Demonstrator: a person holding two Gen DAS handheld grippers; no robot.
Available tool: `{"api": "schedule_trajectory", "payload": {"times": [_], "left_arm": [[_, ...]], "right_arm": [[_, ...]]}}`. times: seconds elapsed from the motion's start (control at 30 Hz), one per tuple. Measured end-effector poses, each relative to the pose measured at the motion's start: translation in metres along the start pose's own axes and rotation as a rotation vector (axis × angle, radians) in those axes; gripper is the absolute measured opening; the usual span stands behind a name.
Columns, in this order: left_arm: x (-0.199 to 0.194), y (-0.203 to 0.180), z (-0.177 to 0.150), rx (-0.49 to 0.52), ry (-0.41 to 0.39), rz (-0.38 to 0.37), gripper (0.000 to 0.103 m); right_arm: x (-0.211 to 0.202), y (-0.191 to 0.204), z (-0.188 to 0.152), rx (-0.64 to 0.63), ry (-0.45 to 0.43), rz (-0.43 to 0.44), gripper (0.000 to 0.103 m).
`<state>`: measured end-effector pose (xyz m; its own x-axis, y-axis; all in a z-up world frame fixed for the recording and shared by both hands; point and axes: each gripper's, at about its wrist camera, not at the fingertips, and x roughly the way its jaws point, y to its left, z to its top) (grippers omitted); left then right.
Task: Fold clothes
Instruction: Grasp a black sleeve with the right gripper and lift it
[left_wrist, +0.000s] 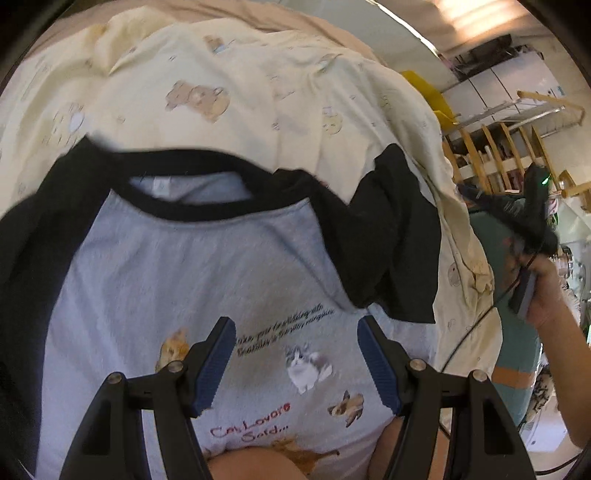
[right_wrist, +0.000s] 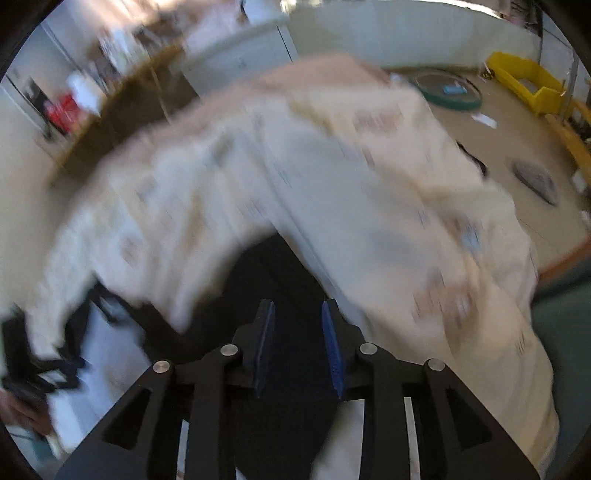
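Left wrist view shows a pale blue cotton T-shirt with black sleeves and cat prints (left_wrist: 192, 266) spread on a cream bear-print sheet (left_wrist: 229, 74). Soft and light, it looks best pinched at a sleeve hem. It lies directly beneath the wide-open, empty left hand-held gripper (left_wrist: 297, 363). The right hand-held gripper (right_wrist: 298, 347), partly open, holds nothing over dark sleeve fabric.

The left wrist camera looks steeply down along its fingers, close above a T-shirt (left_wrist: 192, 258) lying on a cream sheet (left_wrist: 240, 92) that fills twelve o'clock. The right wrist camera, also angled steeply down, sits close over the shirt's black sleeve (right_wrist: 280, 273), with floor at two o'clock. Both views share the sheet and the shirt; the right view is blurred.
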<state>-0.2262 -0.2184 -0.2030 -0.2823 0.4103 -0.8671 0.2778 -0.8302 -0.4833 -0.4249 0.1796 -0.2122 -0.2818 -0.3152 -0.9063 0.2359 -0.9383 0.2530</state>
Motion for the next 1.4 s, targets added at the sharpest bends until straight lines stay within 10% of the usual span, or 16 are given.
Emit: {"api": "schedule_trajectory", "payload": {"times": [0.17,0.4,0.5,0.73,1.0,1.4], "left_arm": [[0.004,-0.005,-0.001,0.022,0.012,-0.002,0.069],[0.012,-0.018,-0.002,0.023,0.016,-0.017,0.069],[0.012,-0.023,-0.006,0.029,0.027,-0.022,0.069],[0.003,-0.017,-0.009,0.029,0.007,-0.033,0.069],[0.011,0.009,-0.006,-0.015,0.004,-0.023,0.069],[0.007,0.039,0.027,0.018,-0.06,-0.013,0.069]], "right_arm": [[0.029,-0.027,-0.03,0.071,0.078,-0.051,0.031],[0.046,-0.044,-0.034,0.198,0.079,0.103,0.033],[0.038,-0.041,-0.031,0.15,0.059,-0.023,0.003],[-0.046,-0.076,-0.023,0.144,-0.069,-0.301,0.001],[-0.032,-0.09,-0.032,0.071,0.026,-0.541,0.002],[-0.083,-0.063,-0.043,0.042,-0.012,-0.41,0.02]]}}
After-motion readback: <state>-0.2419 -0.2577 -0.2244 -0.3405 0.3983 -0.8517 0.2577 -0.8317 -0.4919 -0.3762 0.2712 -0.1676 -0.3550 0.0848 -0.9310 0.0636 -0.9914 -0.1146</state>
